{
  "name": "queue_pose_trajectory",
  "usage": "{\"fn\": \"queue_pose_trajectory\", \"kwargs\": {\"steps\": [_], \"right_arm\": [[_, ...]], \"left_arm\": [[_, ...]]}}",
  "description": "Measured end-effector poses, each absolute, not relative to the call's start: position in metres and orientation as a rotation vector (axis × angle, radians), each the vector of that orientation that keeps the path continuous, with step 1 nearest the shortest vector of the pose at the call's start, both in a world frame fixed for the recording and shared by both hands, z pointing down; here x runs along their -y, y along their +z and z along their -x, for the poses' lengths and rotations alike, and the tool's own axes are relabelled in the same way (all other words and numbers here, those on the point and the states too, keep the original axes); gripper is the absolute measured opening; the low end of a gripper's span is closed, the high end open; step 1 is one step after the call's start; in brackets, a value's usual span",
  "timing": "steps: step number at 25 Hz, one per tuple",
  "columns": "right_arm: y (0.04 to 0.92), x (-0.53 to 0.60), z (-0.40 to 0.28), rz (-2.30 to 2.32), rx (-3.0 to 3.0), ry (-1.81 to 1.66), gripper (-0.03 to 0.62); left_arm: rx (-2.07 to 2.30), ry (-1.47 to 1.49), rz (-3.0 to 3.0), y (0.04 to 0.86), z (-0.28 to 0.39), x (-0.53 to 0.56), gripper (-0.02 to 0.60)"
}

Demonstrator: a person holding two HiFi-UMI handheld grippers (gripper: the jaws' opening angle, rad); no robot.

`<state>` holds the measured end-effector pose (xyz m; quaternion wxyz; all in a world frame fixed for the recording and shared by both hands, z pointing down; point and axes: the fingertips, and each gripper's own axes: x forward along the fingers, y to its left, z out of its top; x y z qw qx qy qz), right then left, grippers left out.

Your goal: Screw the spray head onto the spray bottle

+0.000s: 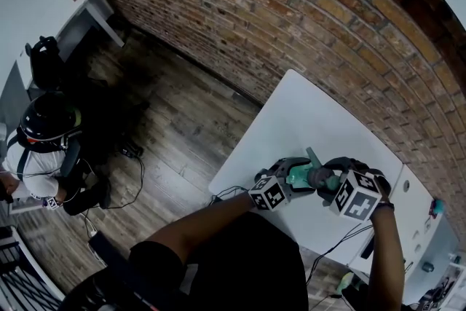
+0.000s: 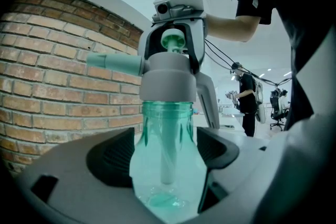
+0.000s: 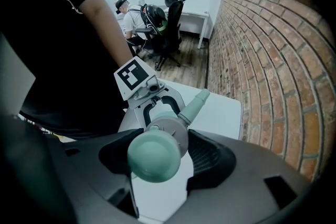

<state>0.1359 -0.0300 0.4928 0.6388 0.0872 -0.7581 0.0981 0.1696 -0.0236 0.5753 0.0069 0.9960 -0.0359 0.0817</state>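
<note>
Your left gripper (image 2: 165, 168) is clamped on the lower body of the clear green bottle (image 2: 167, 134), jaws pressed to either side of it. It holds the bottle in the air above the white table (image 1: 306, 113), near the edge closest to you.

The spray head (image 2: 165, 73) sits on the bottle's neck. Its grey collar looks square over the neck, the tube hangs down inside, and the nozzle (image 2: 113, 63) sticks out to one side. No view shows how far the thread has gone.

Your right gripper (image 3: 165, 152) comes at the head end-on. Its jaws are closed narrowly on the grey collar just behind the round green knob (image 3: 154, 155).

This looks like the screwing step itself: head seated, both grips set, turning to be done. Next, keep the left gripper steady as the anchor. Roll the right one about the bottle's long axis, keeping the collar straight so the thread doesn't cross. The bottle wall looks thin, so squeeze no harder than you need. Expect to let go and take a fresh grip between turns.
</note>
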Motion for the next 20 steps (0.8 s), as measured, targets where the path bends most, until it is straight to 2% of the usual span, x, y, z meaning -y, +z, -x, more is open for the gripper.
{"fn": "queue_pose_trajectory", "kwargs": {"steps": [7, 20], "right_arm": [[0.482, 0.03, -0.134, -0.154, 1.741, 0.117, 0.262], [0.462, 0.015, -0.129, 0.222, 1.679, -0.285, 0.261]], "left_arm": [[0.119, 0.256, -3.114, 0.576, -0.17, 0.024, 0.365], [0.113, 0.263, -3.097, 0.576, -0.171, 0.025, 0.365]]}}
